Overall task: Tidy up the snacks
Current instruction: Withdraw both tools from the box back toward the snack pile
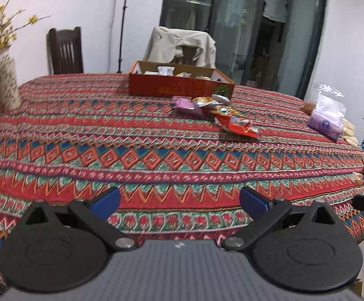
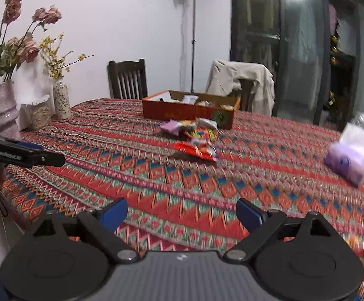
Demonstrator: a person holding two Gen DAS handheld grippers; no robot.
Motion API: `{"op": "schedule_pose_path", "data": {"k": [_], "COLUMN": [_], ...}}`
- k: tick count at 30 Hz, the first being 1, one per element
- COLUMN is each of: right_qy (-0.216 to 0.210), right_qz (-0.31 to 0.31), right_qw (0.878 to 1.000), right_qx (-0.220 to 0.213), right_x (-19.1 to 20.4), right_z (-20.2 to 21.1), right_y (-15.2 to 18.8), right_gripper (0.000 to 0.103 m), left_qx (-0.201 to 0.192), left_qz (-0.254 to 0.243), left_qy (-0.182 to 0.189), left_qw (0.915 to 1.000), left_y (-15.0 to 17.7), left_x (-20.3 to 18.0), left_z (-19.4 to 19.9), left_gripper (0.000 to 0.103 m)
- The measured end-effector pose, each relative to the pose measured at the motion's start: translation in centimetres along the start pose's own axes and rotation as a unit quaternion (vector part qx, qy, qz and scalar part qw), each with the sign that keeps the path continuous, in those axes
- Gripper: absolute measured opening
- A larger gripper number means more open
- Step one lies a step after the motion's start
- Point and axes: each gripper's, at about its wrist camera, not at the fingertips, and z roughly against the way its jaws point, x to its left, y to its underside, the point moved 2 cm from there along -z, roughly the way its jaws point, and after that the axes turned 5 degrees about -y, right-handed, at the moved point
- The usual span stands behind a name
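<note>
A pile of snack packets [image 1: 217, 114] lies on the patterned tablecloth, just in front of an orange cardboard box [image 1: 179, 86] that holds several snacks. The pile [image 2: 194, 138] and the box [image 2: 189, 110] also show in the right wrist view. A pink packet [image 1: 185, 105] sits at the pile's left and a red one [image 1: 237, 126] at its near right. My left gripper [image 1: 179, 202] is open and empty above the near table edge. My right gripper [image 2: 182, 213] is open and empty, also far short of the pile. The left gripper's body [image 2: 21, 154] shows at the left of the right wrist view.
Vases with dried flowers [image 2: 4, 110] stand at the table's left edge. A purple tissue pack in a plastic bag [image 1: 327, 120] lies at the right, also in the right wrist view [image 2: 350, 160]. Two chairs, one draped with a beige jacket [image 1: 182, 46], stand behind the table.
</note>
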Motion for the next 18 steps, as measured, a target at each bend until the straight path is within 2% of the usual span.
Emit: {"op": "schedule_pose_path", "data": {"k": [10,18], "right_qy": [0.016,0.008], "right_qz": [-0.034,-0.032], "right_qw": [0.999,0.999], "right_qx": [-0.019,-0.025], "right_x": [-0.3,-1.6], "right_z": [1.4,-1.3], "right_y": [1.0,-1.7], "right_gripper": [0.094,0.094], "left_qx": [-0.012,-0.015], "left_qz": [0.004,-0.005], "left_qy": [-0.002,0.006], "left_qw": [0.9999,0.9999], "left_y": [-0.1,-2.8], "left_x": [0.3,-0.9], "left_z": [1.0,-1.6], "left_gripper": [0.103,0.103]}}
